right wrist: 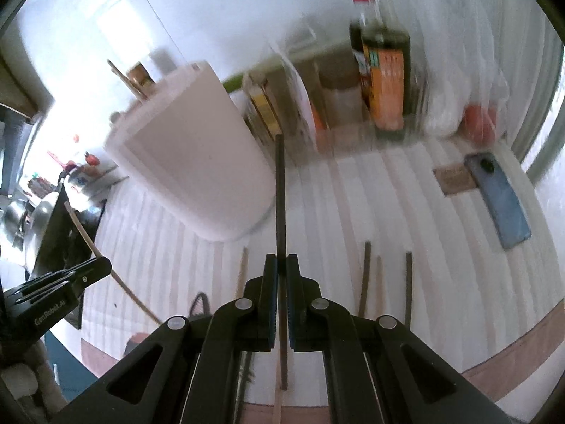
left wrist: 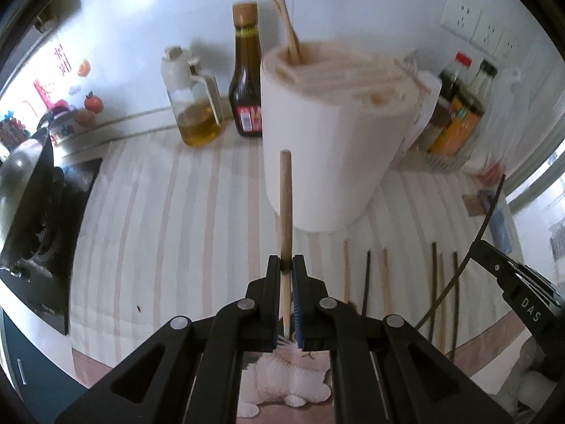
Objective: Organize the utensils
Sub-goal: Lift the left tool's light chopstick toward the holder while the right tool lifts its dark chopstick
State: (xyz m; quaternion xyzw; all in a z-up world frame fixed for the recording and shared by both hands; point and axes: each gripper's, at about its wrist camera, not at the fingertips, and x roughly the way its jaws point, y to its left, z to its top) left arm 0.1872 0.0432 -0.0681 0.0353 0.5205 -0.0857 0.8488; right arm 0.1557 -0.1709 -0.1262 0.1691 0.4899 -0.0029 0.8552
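Observation:
My left gripper [left wrist: 286, 265] is shut on a light wooden chopstick [left wrist: 285, 205] that points up toward the white utensil holder [left wrist: 328, 148]. The holder has a couple of wooden chopsticks [left wrist: 287, 24] standing in it. My right gripper [right wrist: 281, 265] is shut on a dark chopstick [right wrist: 280, 194], held above the striped cloth; it also shows at the right of the left wrist view [left wrist: 519, 282]. The holder appears tilted in the right wrist view [right wrist: 197, 155]. Several loose chopsticks, light and dark, [left wrist: 438, 282] lie on the cloth in front of the holder.
An oil cruet [left wrist: 196, 106] and a brown sauce bottle [left wrist: 245, 81] stand behind the holder. More bottles [right wrist: 385, 67] and a clear rack stand at back right. A blue phone [right wrist: 501, 198] lies on the right. A black stove [left wrist: 39, 219] with a pan is on the left.

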